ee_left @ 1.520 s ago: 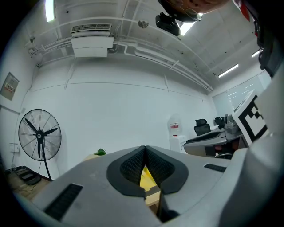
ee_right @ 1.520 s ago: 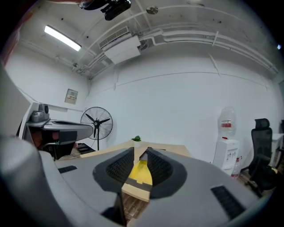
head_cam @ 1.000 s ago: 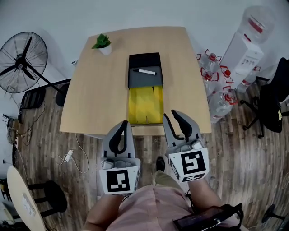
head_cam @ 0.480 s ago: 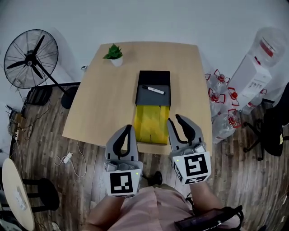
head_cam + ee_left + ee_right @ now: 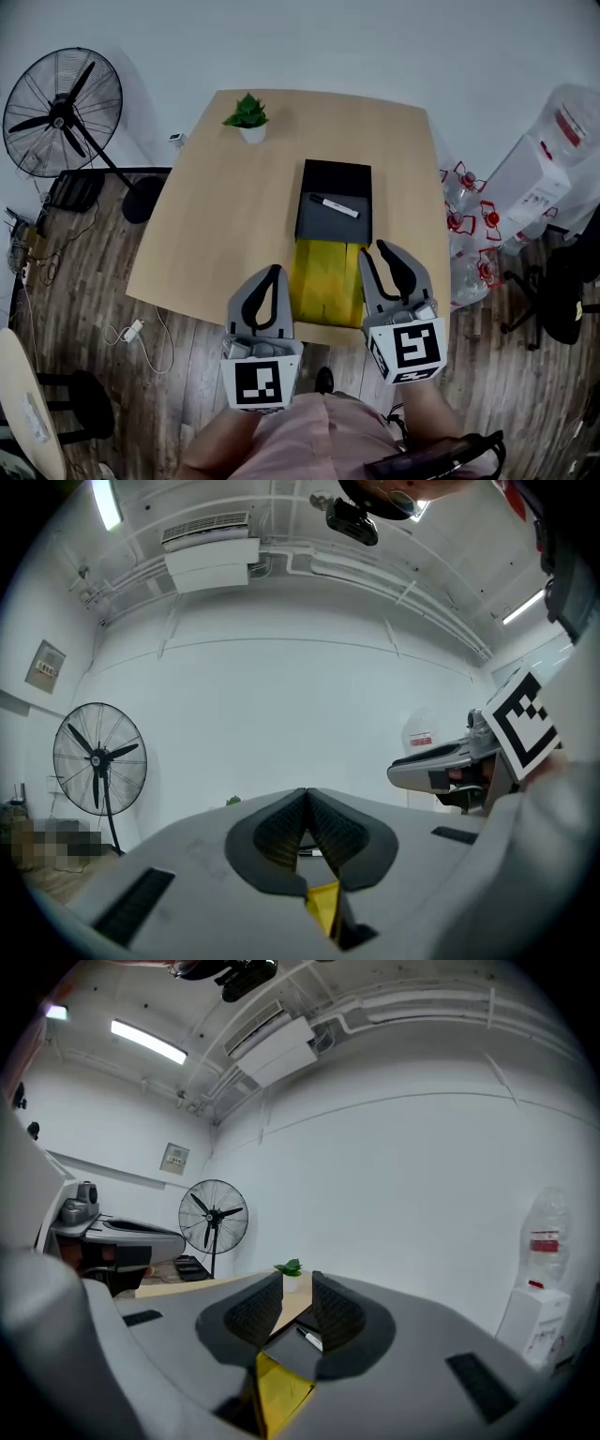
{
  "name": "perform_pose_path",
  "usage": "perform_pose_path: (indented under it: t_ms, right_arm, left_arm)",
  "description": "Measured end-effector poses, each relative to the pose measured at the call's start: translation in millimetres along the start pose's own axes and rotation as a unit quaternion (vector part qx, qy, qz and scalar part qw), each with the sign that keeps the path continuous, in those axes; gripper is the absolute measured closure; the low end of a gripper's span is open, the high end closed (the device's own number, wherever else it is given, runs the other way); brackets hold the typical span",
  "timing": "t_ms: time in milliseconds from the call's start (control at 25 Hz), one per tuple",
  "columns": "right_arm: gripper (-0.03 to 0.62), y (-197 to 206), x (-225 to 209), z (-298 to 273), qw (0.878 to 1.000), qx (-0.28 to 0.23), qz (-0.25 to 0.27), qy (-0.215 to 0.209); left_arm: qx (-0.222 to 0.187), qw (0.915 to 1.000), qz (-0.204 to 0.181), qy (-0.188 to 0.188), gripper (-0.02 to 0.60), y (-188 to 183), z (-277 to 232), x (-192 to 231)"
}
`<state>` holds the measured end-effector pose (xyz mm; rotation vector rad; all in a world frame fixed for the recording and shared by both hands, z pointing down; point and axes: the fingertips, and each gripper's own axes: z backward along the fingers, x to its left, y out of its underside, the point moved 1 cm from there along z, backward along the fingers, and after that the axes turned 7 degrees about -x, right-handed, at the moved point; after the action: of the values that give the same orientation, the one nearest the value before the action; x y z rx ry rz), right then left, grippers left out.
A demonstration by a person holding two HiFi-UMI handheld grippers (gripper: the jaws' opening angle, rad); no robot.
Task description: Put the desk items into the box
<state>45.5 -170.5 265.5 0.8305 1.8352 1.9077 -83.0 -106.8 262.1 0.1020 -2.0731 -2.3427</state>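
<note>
- Head view is showing one table [image 5: 225,225] carrying one black box [image 5: 337,173], one marker [image 5: 334,206], one yellow pad [image 5: 326,281] and one potted plant [image 5: 248,117].
- Marker is lying on the box's dark grey surface; yellow pad is touching the box's near edge.
- Left gripper [image 5: 274,274] is hovering over the table's near edge, jaws pressing together on nothing.
- Right gripper [image 5: 380,255] is hovering just beside the yellow pad, jaws standing slightly apart, empty.
</note>
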Motion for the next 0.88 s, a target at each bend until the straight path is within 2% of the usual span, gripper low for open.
perform_pose_path:
  t_ms: [400, 880]
  right_arm:
    - [0.49, 32.3, -22.9, -85.7, 0.999, 0.049, 0.014, 0.0]
    - [0.485, 97.3, -33.6, -165.8, 0.993, 0.1, 0.034, -0.057]
  left_arm:
    - [0.031, 0.9987, 0.025, 0.033, 0.571, 42.1, -88.3, 33.3]
    - [0.1, 0.9928, 0.054, 0.037, 0.571, 111.5, -156.8, 59.5]
